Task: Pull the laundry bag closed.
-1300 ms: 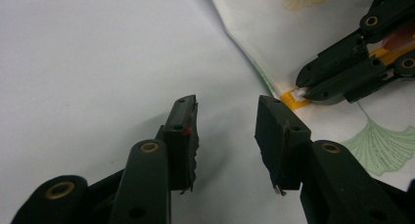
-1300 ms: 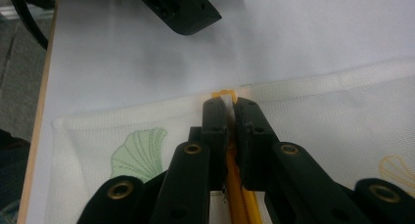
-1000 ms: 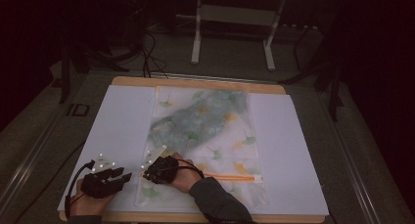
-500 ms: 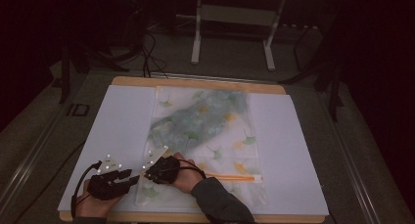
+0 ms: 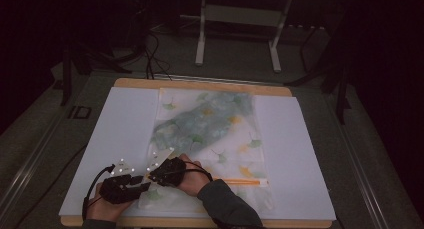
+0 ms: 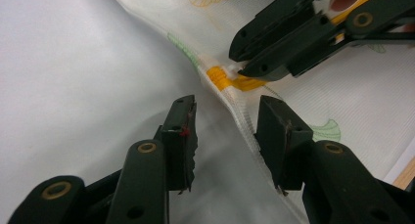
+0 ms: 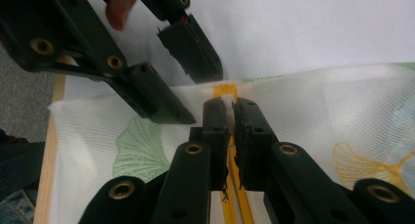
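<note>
Right hand-held gripper (image 7: 230, 111) pinches zip pull (image 7: 225, 92) of mesh bag (image 5: 210, 129); left hand-held gripper (image 6: 226, 131) agape w/ nothing, pull mostly hidden.

A translucent white mesh bag (image 5: 210, 139) printed with green and yellow ginkgo leaves lies flat down the middle of the white sheet (image 5: 120, 129), reaching from its far edge to its near edge. An orange zipper (image 5: 240, 181) runs across it near the near edge; something blue-green shows through its far half
</note>
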Available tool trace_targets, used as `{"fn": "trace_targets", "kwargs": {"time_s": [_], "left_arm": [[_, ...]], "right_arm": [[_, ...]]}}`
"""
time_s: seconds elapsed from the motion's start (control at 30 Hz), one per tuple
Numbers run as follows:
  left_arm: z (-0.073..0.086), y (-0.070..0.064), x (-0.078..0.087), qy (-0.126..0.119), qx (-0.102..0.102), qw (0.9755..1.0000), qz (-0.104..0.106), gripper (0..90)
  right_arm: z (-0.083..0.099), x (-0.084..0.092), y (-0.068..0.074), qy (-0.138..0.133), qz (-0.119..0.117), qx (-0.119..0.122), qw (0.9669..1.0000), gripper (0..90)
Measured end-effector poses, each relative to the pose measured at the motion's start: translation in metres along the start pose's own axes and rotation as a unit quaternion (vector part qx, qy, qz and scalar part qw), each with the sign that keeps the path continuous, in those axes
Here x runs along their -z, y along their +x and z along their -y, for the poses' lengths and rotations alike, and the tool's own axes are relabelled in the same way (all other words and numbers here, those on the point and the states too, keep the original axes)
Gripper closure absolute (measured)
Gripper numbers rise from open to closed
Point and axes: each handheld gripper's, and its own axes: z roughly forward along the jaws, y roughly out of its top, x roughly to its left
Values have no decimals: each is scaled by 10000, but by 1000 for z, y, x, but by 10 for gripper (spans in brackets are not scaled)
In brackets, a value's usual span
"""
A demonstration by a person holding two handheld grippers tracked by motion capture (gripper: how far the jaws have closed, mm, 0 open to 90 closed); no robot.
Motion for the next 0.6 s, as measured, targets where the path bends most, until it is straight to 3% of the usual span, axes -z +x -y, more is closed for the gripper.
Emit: {"fn": "trace_targets", "kwargs": {"time_s": [0.27, 0.43, 0.6], "left_arm": [[-3, 1, -8, 38, 34, 9998, 212, 617], [-5, 1, -13, 92, 22, 9994, 329, 710], [-4, 2, -15, 140, 35, 9992, 380, 863]], "right_arm": [[-3, 7, 1, -7, 54, 77, 10000, 843], [-4, 7, 1, -38, 47, 95, 9999, 843], [-1, 5, 1, -4, 16, 94, 10000, 844]]}}
